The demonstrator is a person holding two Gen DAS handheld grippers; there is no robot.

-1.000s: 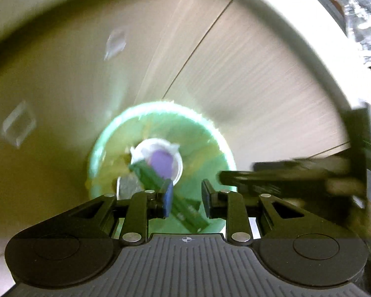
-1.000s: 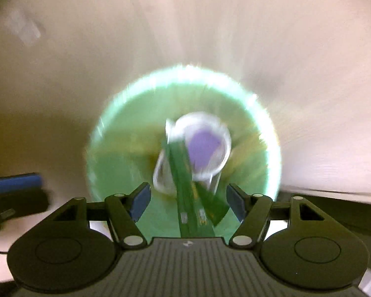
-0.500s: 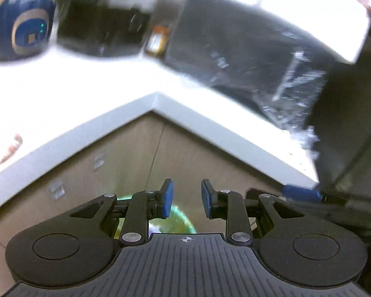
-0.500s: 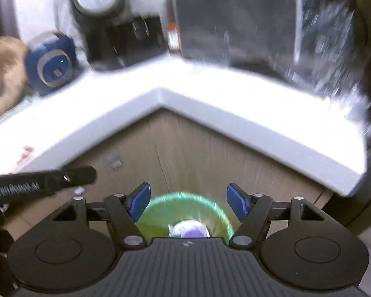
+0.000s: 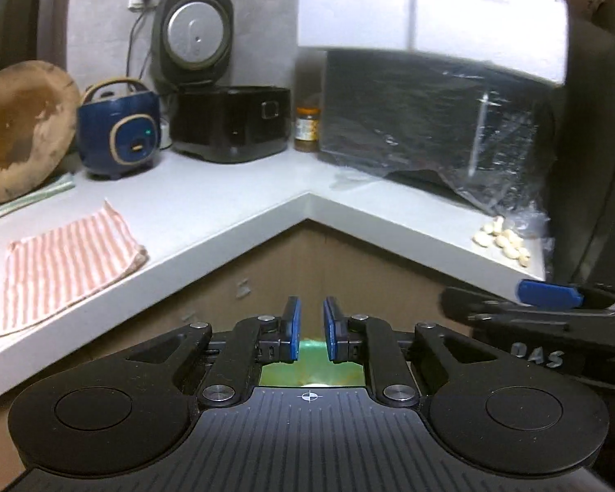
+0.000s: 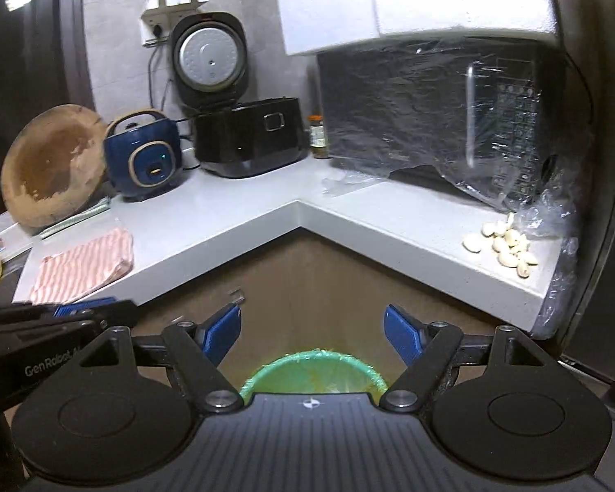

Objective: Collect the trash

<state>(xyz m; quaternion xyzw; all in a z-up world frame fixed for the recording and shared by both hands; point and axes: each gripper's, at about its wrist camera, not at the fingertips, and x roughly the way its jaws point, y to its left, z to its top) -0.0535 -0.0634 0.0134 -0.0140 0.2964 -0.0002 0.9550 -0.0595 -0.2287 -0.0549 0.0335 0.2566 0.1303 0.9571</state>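
The green-lined trash bin sits on the floor at six o'clock below my right gripper, its rim peeking over the tool body in front of the wooden cabinet. My right jaws are spread wide and hold nothing. My left gripper has its blue pads nearly together with a narrow gap, pinching nothing. Garlic cloves lie on the white countertop at two o'clock.

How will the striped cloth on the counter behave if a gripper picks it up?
The striped cloth lies flat and folded, so it is probably floppy and would drape and unfold when lifted. It looks thin, likely light. Pushed, it may bunch up rather than slide on the counter.
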